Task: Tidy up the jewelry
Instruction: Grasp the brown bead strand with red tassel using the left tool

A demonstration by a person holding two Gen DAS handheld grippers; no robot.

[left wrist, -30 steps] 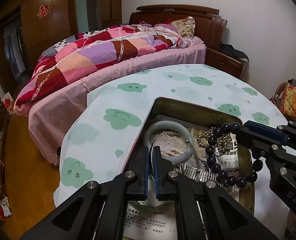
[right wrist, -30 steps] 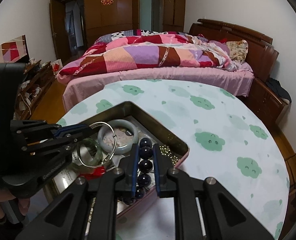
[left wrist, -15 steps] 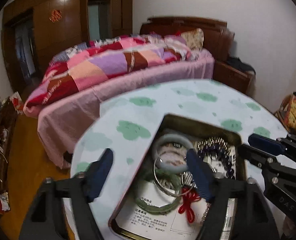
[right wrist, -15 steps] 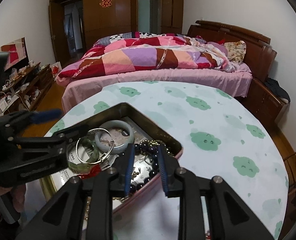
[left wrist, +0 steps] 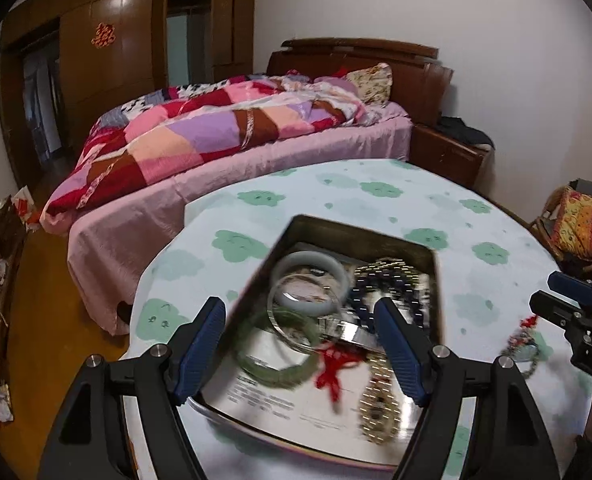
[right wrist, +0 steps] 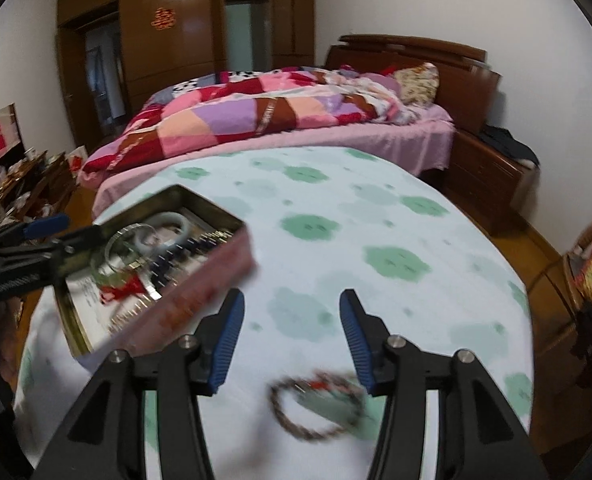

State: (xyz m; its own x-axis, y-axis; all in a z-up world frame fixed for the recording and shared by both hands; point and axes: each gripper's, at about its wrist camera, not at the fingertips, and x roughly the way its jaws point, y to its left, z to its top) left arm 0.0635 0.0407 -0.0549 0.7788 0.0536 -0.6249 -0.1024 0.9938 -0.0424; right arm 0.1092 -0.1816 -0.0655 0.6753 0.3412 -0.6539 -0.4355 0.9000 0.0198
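Opening with nothing pinched between its blue pads, your right gripper [right wrist: 291, 332] hangs over the cloud-print tablecloth [right wrist: 376, 216] with a braided bracelet [right wrist: 316, 412] lying loose on the cloth just below its tips at about 6 o'clock. Your left gripper [left wrist: 300, 344] stands spread wide and empty above the tin [left wrist: 436, 280], where a pale bangle [left wrist: 310, 280], a green bangle [left wrist: 275, 364], a red knot [left wrist: 334, 364] and dark beads [left wrist: 384, 284] lie. Beyond the table, toward 12 o'clock, sits the bed [right wrist: 279, 120].
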